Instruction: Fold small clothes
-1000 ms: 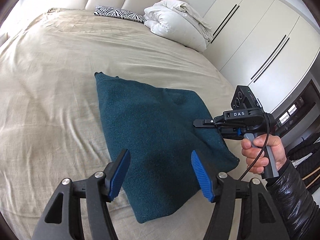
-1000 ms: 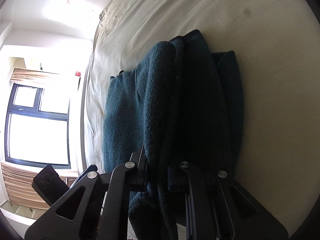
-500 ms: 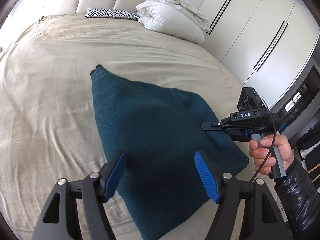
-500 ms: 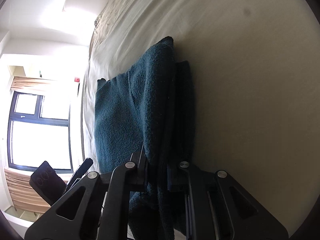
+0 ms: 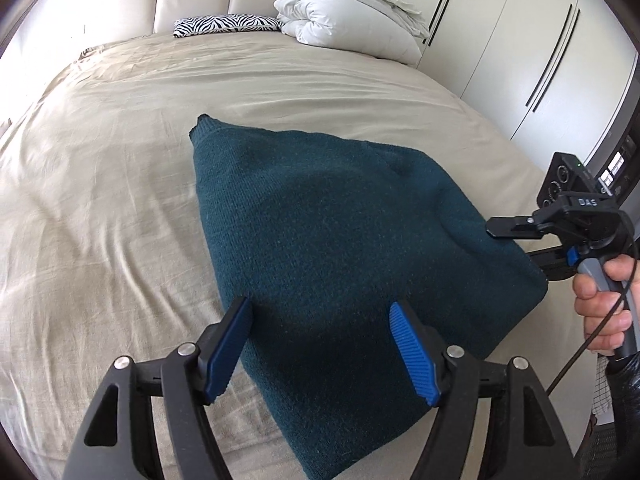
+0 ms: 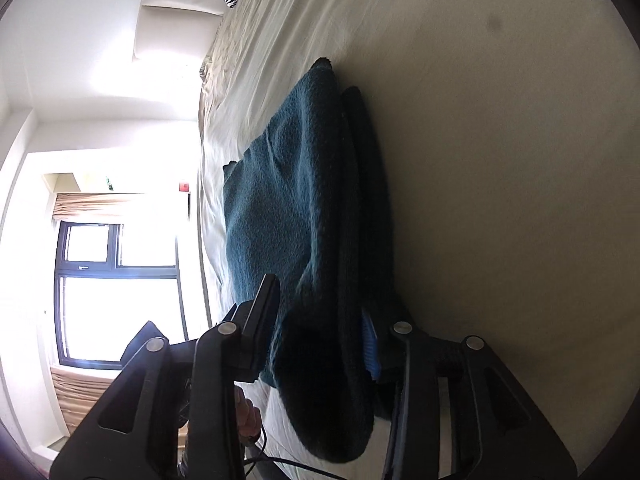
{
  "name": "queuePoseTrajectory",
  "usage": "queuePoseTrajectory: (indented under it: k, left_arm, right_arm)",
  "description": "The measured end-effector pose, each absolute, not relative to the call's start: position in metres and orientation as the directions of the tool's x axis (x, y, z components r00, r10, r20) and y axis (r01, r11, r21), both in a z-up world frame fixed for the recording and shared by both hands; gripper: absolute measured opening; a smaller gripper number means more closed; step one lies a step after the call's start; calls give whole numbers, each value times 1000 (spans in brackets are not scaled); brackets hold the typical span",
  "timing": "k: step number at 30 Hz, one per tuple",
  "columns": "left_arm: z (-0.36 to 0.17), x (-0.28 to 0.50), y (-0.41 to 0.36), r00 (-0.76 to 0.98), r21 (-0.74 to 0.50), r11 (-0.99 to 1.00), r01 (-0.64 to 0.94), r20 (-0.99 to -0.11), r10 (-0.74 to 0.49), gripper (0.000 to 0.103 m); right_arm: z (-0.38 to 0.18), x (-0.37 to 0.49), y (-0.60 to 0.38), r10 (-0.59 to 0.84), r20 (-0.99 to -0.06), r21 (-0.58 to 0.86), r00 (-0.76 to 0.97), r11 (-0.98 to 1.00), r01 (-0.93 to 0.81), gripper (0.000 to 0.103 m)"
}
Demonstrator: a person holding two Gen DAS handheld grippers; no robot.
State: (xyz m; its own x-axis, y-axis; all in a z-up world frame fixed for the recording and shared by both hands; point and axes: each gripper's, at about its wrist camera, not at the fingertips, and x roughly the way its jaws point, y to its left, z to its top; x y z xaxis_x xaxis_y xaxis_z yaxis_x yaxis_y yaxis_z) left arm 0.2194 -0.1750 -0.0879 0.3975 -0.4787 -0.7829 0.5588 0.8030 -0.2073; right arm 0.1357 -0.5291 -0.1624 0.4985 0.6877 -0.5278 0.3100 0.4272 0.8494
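**Teal sweater folded on the bed, both claws spread**

I've got the folded teal sweater [image 5: 340, 248] lying flat on the beige bed sheet [image 5: 100, 220], near the foot of the bed. My left claw [image 5: 320, 344] hovers just above its near edge, blue pads [image 5: 412, 354] wide apart, gripping nothing. Over on the right side, my right claw [image 6: 320, 328] sits at the sweater's edge with its fingers spread: the fold of knit lies between them, loose, and I can't tell whether either pad touches it. From the right wrist view the layers stack in thick ridges [image 6: 352, 220]. My right hand [image 5: 604, 300] wraps the handle. Up at the headboard there's a zebra pillow [image 5: 228, 24] and, beside it, a bundled white duvet [image 5: 352, 8]. White wardrobe doors [image 5: 520, 40] stand along the bed's right side.
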Motion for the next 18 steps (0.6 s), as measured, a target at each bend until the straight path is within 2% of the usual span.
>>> queuePoseTrajectory:
  k: [2, 4, 6, 9, 14, 16, 18]
  left_arm:
    - [-88, 218, -178, 401, -193, 804, 563, -787, -469, 73]
    - [-88, 220, -176, 398, -197, 805, 559, -789, -469, 73]
    - [-88, 221, -175, 395, -196, 808, 555, -793, -464, 74]
    - [-91, 219, -172, 390, -193, 811, 553, -800, -456, 74]
    - [-102, 219, -168, 373, -183, 825, 534, -825, -424, 75]
    - [-109, 220, -165, 349, -212, 829, 517, -833, -430, 75]
    - [-109, 217, -161, 345, -227, 828, 512, -829, -441, 74]
  right_arm:
    - [-155, 124, -519, 679, -557, 830, 478, 472, 297, 41]
    - [-150, 112, -511, 670, -576, 816, 469, 504, 282, 33]
    - [-156, 105, -508, 659, -582, 812, 476, 498, 303, 15]
    - [-166, 81, -511, 662, -541, 841, 519, 427, 332, 11]
    - [-173, 72, -505, 677, -495, 869, 545, 377, 320, 11]
    - [-200, 73, -506, 689, -490, 869, 534, 339, 360, 10]
    - [-213, 69, -513, 722, -423, 899, 547, 260, 352, 7]
